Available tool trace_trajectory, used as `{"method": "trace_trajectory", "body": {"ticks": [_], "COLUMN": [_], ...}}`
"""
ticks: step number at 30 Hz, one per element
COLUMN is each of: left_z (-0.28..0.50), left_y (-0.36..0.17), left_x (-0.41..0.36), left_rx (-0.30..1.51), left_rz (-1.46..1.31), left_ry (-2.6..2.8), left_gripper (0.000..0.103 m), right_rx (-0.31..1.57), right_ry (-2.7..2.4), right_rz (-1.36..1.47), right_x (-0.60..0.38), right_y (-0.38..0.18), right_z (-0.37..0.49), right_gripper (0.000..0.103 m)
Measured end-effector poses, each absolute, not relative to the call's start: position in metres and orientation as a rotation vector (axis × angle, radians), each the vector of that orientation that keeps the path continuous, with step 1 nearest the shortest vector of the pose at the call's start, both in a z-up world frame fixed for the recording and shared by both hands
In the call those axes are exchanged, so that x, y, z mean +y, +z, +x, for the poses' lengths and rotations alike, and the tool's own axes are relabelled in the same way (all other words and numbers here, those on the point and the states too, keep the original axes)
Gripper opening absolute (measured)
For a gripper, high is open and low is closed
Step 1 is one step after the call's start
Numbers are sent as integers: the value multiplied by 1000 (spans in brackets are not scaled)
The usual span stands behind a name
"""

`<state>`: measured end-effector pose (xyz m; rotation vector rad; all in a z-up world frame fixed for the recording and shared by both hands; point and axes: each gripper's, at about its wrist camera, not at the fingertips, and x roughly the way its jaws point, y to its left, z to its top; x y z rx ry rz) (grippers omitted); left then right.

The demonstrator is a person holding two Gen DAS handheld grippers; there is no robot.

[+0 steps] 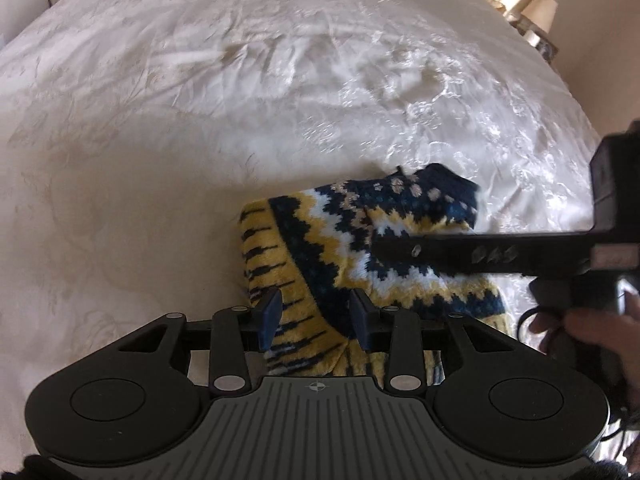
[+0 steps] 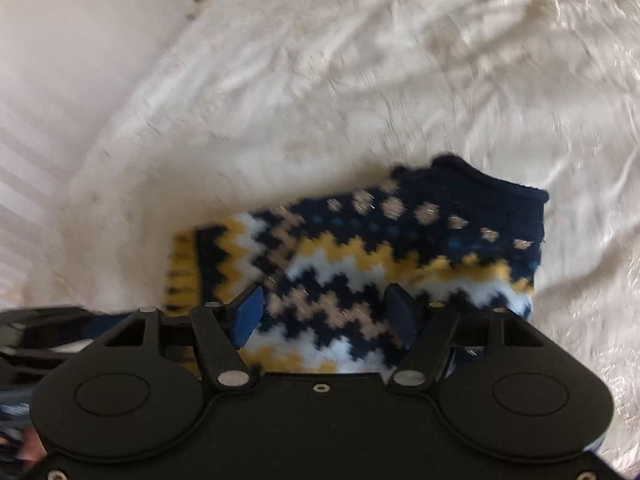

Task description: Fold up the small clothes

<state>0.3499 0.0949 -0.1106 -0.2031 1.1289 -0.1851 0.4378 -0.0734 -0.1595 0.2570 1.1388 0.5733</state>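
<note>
Folded navy, yellow, white zigzag-knit sweater (image 2: 360, 256) on cream bedspread (image 1: 200, 120), left gripper (image 1: 316, 322) and right gripper (image 2: 326, 316) apparently empty, jaws apart

My left gripper (image 1: 316, 322) above the sweater's (image 1: 352, 240) near edge, sweater on the bedspread (image 1: 240, 100), my right gripper (image 2: 326, 318) over its middle

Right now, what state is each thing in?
Sweater: lying on the bed, partly folded, yellow lining showing at one end.
Left gripper: open above the sweater, gripping nothing.
Right gripper: open over the sweater, gripping nothing.
Bedspread: spread out, wrinkled.
Lamp: on a bedside stand; lit or not, cannot tell.
</note>
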Motion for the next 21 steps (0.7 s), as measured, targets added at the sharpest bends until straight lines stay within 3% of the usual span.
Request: {"method": "trace_trajectory", "body": {"ticks": [5,12,14,21], "left_z": [356,329,320,281], "left_y": [-121,-146,-138,-123], "left_x": [77,80,86,112], "left_rx": [1135,1146,1134,1149], "left_rz": [-166,-114,-127,-237], "left_ry": [-230,-232,-241,-235], "left_gripper": [37,42,43,49], "right_rx": [1025,1082,1106,1160], "right_ry": [510,433,423,445], "right_rz": [298,263,271,354], "right_x": [-108,-137,-140,-147], "right_y": [-127,-140,-145,-156], "right_z": [427,424,423,421], "right_gripper": [76,87,97,99]}}
